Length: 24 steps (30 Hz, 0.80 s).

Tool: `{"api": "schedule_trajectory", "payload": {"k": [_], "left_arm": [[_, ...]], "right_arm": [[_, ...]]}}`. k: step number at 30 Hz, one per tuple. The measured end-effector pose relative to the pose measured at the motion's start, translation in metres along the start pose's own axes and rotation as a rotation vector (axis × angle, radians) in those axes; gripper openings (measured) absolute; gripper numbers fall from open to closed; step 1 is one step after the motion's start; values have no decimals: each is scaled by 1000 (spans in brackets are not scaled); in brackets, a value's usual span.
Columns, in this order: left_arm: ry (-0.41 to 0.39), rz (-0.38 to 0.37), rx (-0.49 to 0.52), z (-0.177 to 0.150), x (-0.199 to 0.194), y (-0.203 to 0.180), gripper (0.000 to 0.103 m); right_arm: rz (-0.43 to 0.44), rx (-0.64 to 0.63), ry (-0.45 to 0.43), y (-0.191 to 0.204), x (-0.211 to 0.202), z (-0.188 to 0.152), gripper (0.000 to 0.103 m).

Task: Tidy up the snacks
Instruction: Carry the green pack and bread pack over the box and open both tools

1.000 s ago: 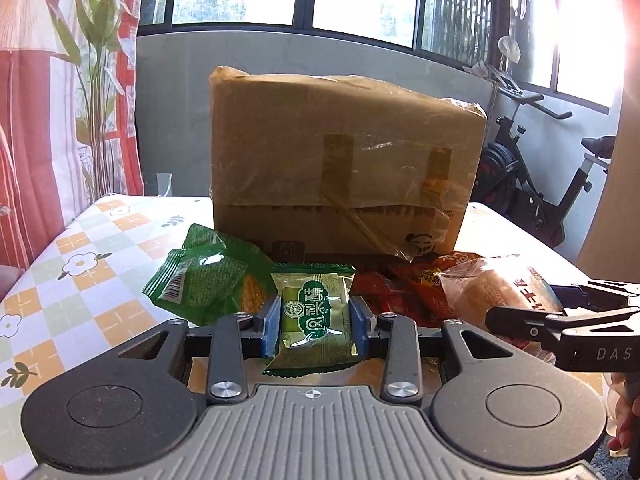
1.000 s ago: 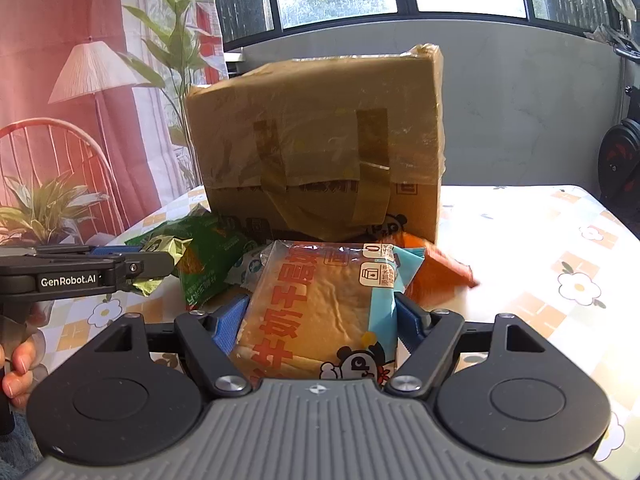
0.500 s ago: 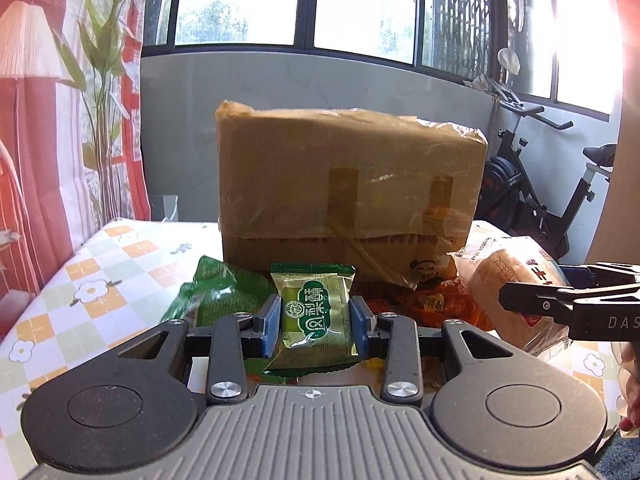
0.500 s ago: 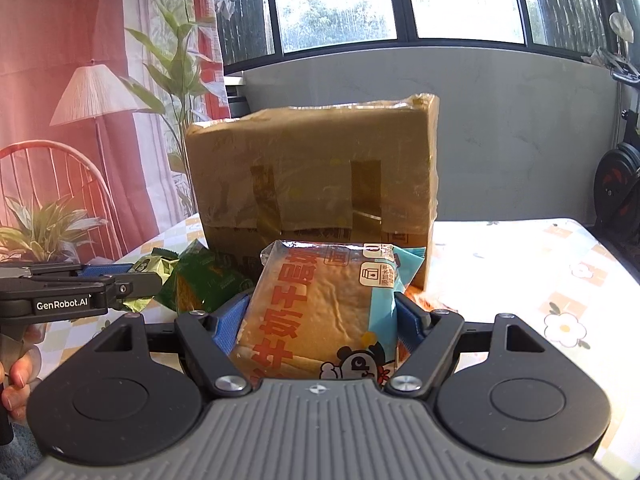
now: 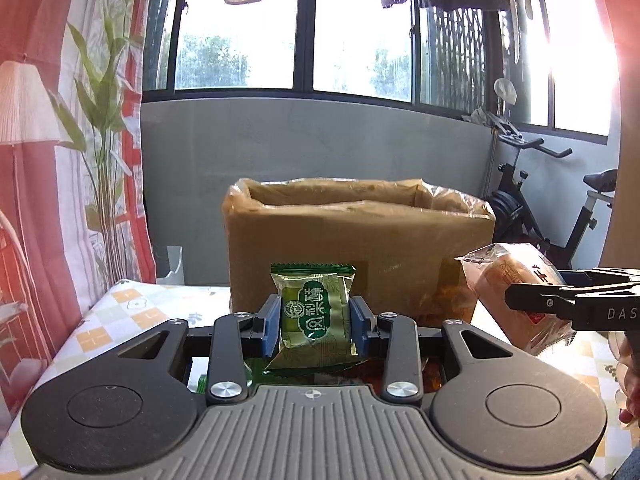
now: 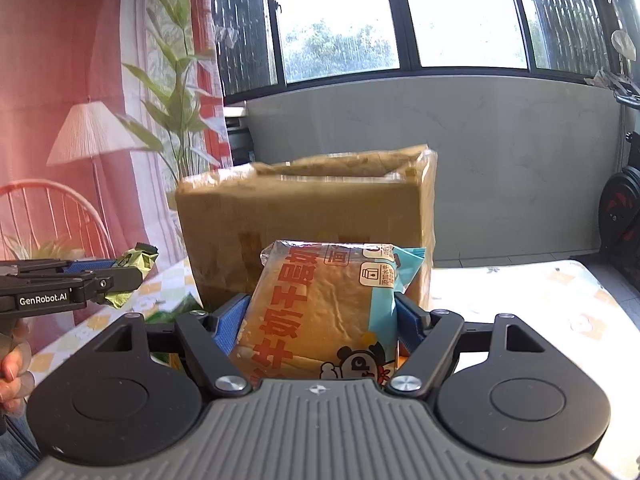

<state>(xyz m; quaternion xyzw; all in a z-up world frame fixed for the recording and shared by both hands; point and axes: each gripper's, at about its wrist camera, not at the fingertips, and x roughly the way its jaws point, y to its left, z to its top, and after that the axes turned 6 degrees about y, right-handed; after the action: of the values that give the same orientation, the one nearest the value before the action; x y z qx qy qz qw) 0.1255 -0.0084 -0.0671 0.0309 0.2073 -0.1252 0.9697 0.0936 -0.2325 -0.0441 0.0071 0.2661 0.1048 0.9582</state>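
A cardboard box (image 5: 358, 248) stands open-topped on the bench (image 6: 520, 296). In front of it, the right tongs (image 6: 322, 316) clamp a bread packet (image 6: 320, 312) held in the air, and the left tongs (image 5: 314, 326) clamp a small green snack packet (image 5: 314, 312) upright.

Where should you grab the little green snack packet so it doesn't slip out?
Hold the small green foil snack packet across its flat middle, one finger on each long side edge, coming from its lower end. That is how the left gripper has it: the packet stands upright, its crimped top seal free. The middle is widest and firmest; the thin seals would probably bend and slip.
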Motion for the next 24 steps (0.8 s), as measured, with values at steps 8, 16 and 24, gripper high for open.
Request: {"api": "schedule_trajectory", "payload": {"k": [8,16,24], "left_arm": [[-91,11,10,69,19,6,38],[-76,41,-24,122,84,19,38],[-26,65,15,139,129,21,38]], "right_arm": [[41,-53,-100,-5,16,68,76],[-6,-122,-96,-5,87,127,76],[-62,-103,-21,-11,144,148,76]]}}
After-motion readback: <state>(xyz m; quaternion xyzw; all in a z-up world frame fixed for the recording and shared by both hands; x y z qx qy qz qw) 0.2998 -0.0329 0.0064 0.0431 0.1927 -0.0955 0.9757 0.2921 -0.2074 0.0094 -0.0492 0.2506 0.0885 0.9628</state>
